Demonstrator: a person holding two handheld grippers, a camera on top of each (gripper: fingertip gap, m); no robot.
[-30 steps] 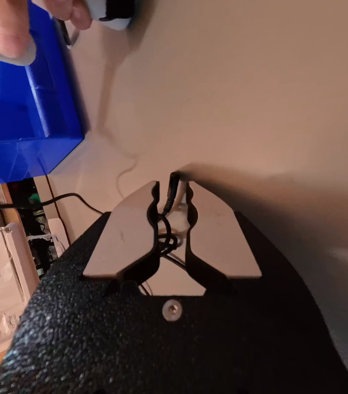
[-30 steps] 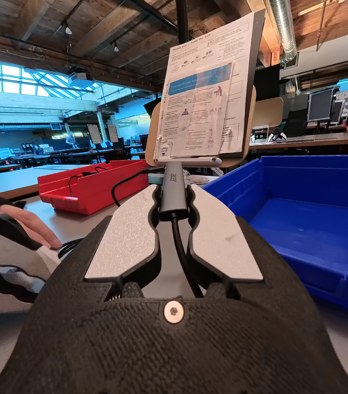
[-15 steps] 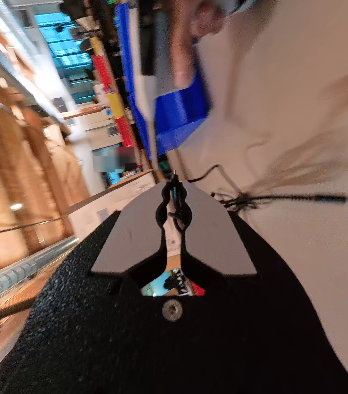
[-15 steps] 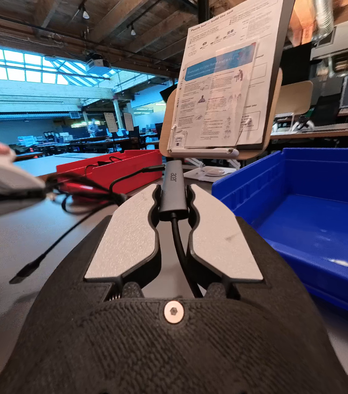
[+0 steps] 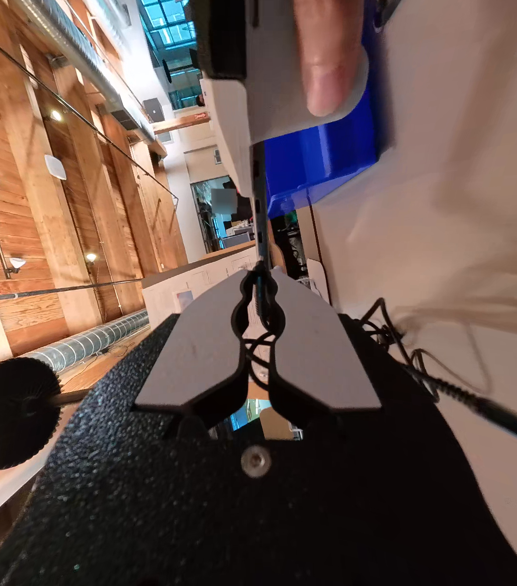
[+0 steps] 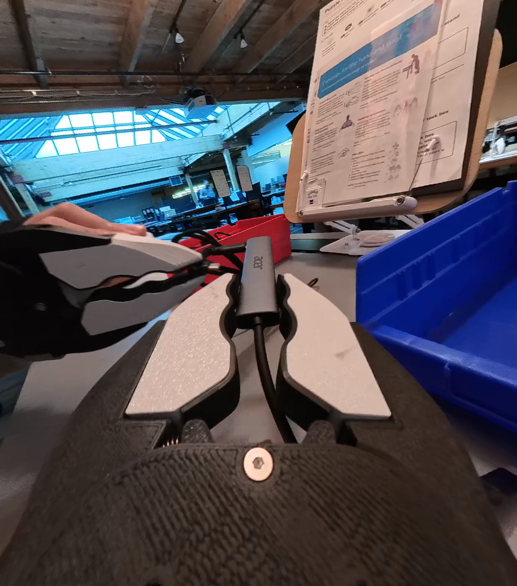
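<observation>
right gripper (image 6: 257, 279) is clamping a grey usb hub (image 6: 256, 279), blue bin (image 6: 460, 317) at 3 o'clock. left gripper (image 5: 258, 282) is pinching a black cable plug (image 5: 259, 293), tip nearly touching hub's side at 10 o'clock w/ red bin (image 6: 250, 234) behind.

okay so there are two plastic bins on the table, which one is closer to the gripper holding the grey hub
The blue bin. It sits right beside the right gripper, which grips the grey hub; the red bin lies farther back, beyond the hub's tip.
</observation>
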